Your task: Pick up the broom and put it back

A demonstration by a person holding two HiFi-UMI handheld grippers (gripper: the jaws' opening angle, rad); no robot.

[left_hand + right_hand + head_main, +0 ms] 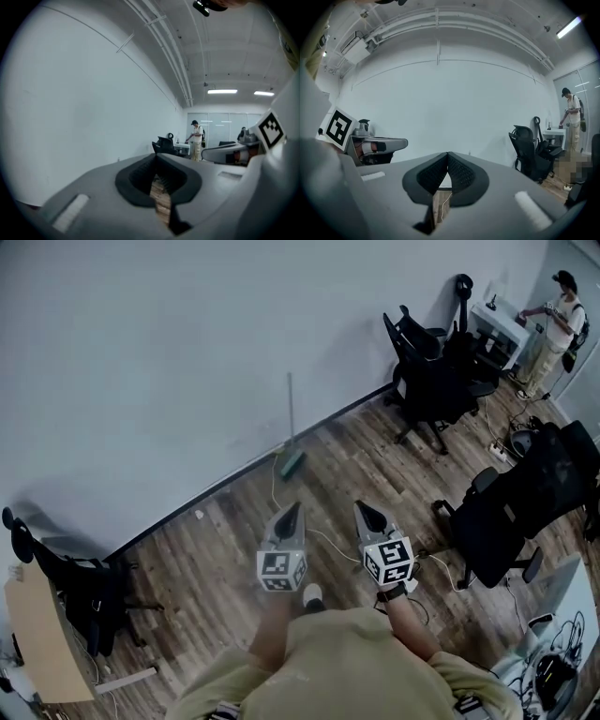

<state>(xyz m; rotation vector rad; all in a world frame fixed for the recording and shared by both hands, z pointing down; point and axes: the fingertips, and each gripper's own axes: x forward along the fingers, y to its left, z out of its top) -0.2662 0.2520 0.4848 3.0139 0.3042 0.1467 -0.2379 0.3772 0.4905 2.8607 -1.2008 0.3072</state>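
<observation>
The broom (291,432), a thin grey stick with a small green head, stood leaning on the white wall (169,352), well ahead of both grippers. The left gripper (293,510) and the right gripper (363,510) were clenched on nothing.

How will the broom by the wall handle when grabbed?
The broom has a long thin handle: probably stiff and light. Its teal head sits low, so gripped high it likely swings. It only leans on the wall, so a nudge may topple it.

Cool, even ceiling light (222,91); fisheye-warped, dark-vignetted edges.
</observation>
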